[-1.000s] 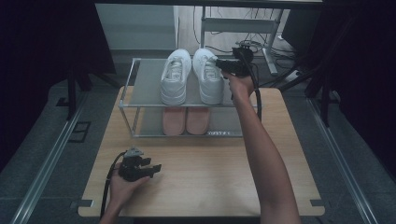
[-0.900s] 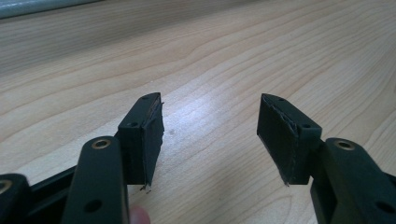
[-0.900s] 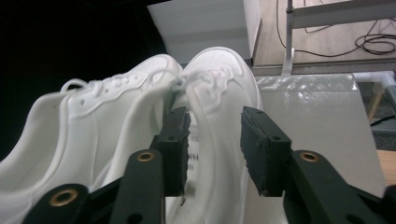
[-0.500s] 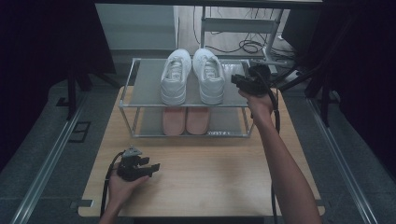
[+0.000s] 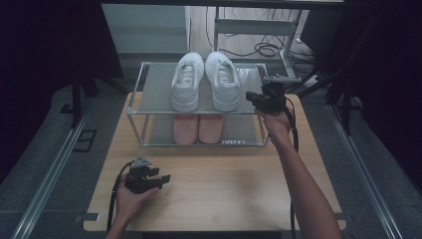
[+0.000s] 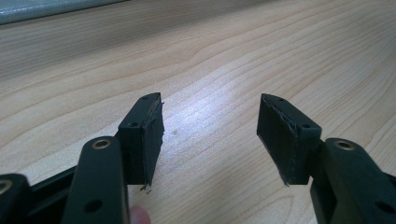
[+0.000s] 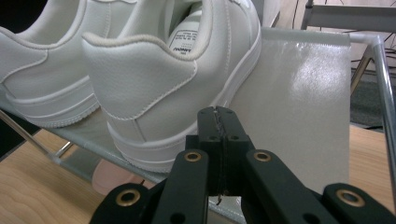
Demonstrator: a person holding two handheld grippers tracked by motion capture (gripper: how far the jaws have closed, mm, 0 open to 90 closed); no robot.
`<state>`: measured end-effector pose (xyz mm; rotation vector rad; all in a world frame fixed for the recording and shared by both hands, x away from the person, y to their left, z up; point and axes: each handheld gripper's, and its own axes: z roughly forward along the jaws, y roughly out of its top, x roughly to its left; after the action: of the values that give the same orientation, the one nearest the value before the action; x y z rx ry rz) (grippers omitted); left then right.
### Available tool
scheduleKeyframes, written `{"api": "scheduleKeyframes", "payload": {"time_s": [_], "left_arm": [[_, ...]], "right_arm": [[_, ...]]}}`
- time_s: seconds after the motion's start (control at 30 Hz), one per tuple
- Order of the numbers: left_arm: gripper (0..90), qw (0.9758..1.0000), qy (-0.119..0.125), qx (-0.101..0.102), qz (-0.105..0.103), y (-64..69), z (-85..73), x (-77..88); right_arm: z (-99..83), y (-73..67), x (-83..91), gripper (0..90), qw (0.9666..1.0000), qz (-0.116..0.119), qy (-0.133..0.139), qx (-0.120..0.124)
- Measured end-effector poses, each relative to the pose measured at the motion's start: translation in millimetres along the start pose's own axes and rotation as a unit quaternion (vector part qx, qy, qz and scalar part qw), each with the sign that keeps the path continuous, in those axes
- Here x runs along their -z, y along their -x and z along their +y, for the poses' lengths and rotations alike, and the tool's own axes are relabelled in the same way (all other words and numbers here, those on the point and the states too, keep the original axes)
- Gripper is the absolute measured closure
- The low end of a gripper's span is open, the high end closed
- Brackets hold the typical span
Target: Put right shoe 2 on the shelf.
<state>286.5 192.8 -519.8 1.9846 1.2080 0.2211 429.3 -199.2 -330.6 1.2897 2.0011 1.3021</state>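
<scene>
Right tongs (image 5: 252, 96) withdrawn off white shoes (image 5: 205, 80), clenched empty; left tongs (image 5: 160, 178) released above table (image 5: 239, 184).

Two sneakers (image 5: 205, 82) side by side on the rack's (image 5: 247, 82) top shelf, slippers (image 5: 198, 128) beneath.
</scene>
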Motion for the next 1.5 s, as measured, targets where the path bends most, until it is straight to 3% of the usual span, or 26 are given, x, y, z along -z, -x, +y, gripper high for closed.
{"api": "scheduleKeyframes", "payload": {"time_s": [0.4,0.67,0.93,1.27,1.5], "left_arm": [[41.6,1.0000,-0.002,-0.002,-0.001,-0.3,-0.1,0.3],[41.6,1.0000,-0.001,0.003,-0.001,-0.2,-0.2,0.6],[41.6,1.0000,-0.002,-0.001,-0.002,0.4,0.0,-0.8],[41.6,1.0000,-0.001,0.001,-0.003,0.1,0.1,-1.1],[41.6,1.0000,-0.001,0.002,-0.004,1.1,0.4,-2.6]], "right_arm": [[-7.3,3.3,-21.9,89.7,0.9998,-0.009,-0.016,-0.012],[-10.6,-1.6,-33.4,89.8,0.9996,0.002,-0.020,-0.019],[-9.4,-3.7,-33.2,89.9,0.9994,0.004,-0.015,-0.030],[-6.8,-15.0,-37.0,90.0,0.9997,0.004,-0.011,-0.022],[-7.0,-14.9,-37.1,90.0,0.9994,0.008,-0.010,-0.034]]}}
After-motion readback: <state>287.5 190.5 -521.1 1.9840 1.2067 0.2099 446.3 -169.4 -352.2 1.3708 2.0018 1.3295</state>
